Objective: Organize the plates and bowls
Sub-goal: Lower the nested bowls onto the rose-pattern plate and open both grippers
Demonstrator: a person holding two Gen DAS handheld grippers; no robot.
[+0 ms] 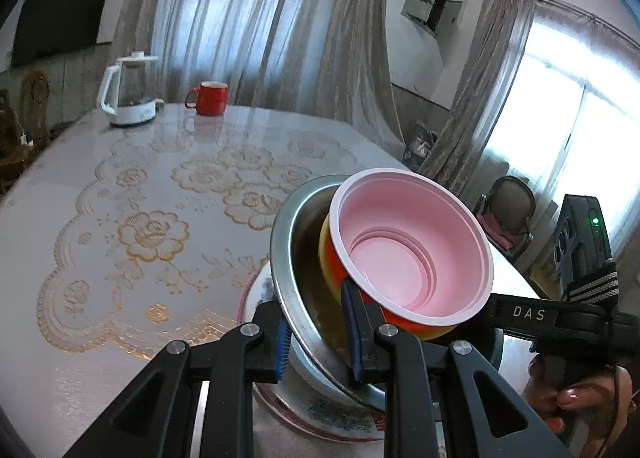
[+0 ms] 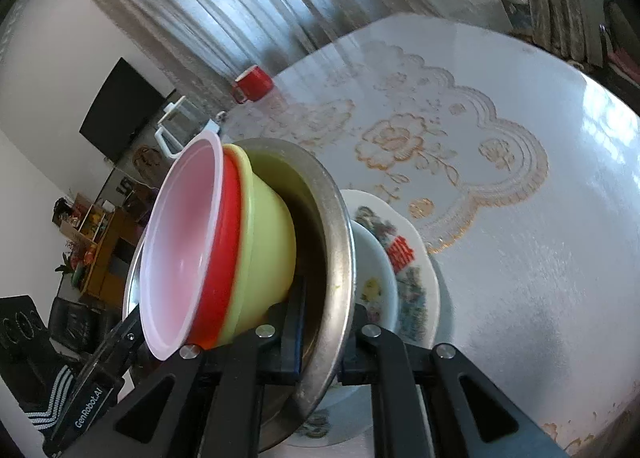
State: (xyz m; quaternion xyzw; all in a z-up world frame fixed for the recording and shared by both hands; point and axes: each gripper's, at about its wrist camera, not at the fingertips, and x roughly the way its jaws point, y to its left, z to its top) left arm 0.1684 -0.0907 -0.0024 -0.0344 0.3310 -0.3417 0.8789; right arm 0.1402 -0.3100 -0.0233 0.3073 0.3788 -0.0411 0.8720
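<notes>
Both grippers pinch the steel bowl's (image 1: 288, 258) rim from opposite sides — left gripper (image 1: 318, 342), right gripper (image 2: 320, 342), fingers straddling the wall. Pink bowl (image 1: 412, 242) nests innermost over orange and yellow bowls. Stack sits on patterned plates (image 2: 408, 258) on the bench (image 1: 120, 218) — likely steadying the nest.

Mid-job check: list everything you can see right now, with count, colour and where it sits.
pink bowl: 1, pink, top of the nested stack
red bowl: 1, red-orange, under the pink one
yellow bowl: 1, pale yellow, inside the metal bowl
metal bowl: 1, silver, tilted, over the plates
white bowl: 1, white with print, under the metal bowl
plate: 1, white, patterned, on the table
table: 1, white with gold lace pattern
mug: 1, red, far side
kettle: 1, white and glass, beside the mug
left gripper: black, clamped on the metal bowl rim
right gripper: black, clamped on the rim
</notes>
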